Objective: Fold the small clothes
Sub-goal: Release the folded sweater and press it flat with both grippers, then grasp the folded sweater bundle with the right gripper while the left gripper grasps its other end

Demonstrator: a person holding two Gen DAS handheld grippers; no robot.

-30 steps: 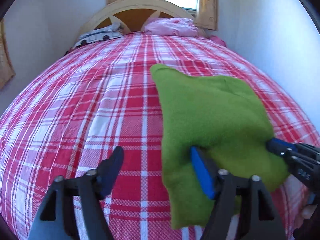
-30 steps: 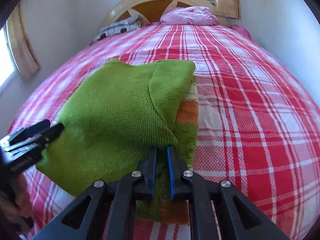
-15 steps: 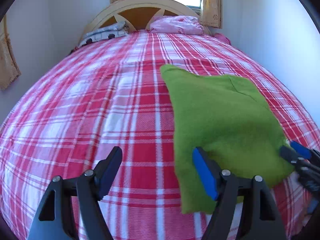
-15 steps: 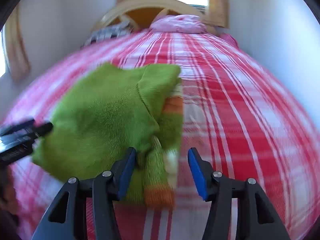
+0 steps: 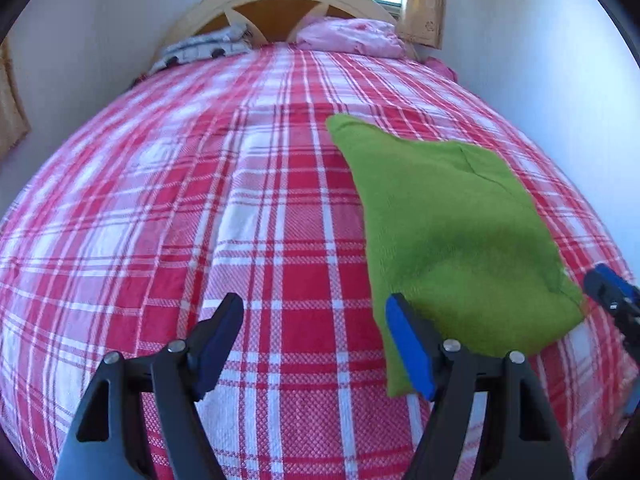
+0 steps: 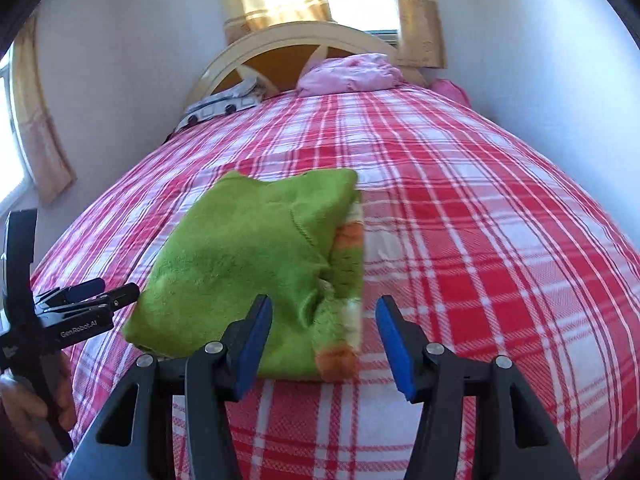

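A small green knitted garment (image 5: 452, 232) lies folded on the red and white checked bed; in the right wrist view the garment (image 6: 248, 256) shows an orange and white striped edge on its right side. My left gripper (image 5: 316, 344) stands open just left of the garment's near corner, nothing between its fingers. My right gripper (image 6: 324, 340) is open above the garment's near edge, its pads clear of the cloth. The right gripper's tips (image 5: 608, 292) show at the far right of the left wrist view, and the left gripper (image 6: 86, 296) shows at the left of the right wrist view.
The checked bedspread (image 5: 200, 200) stretches far to the left and beyond the garment. A pink pillow (image 6: 352, 74) and a black and white folded cloth (image 6: 218, 108) lie by the curved headboard (image 5: 280, 0). White walls close both sides. A hand (image 6: 28, 404) holds the left gripper's handle.
My right gripper has let go of the garment's near edge and drawn back and up, jaws now wide. The left gripper pulled back off the garment's corner, still open.
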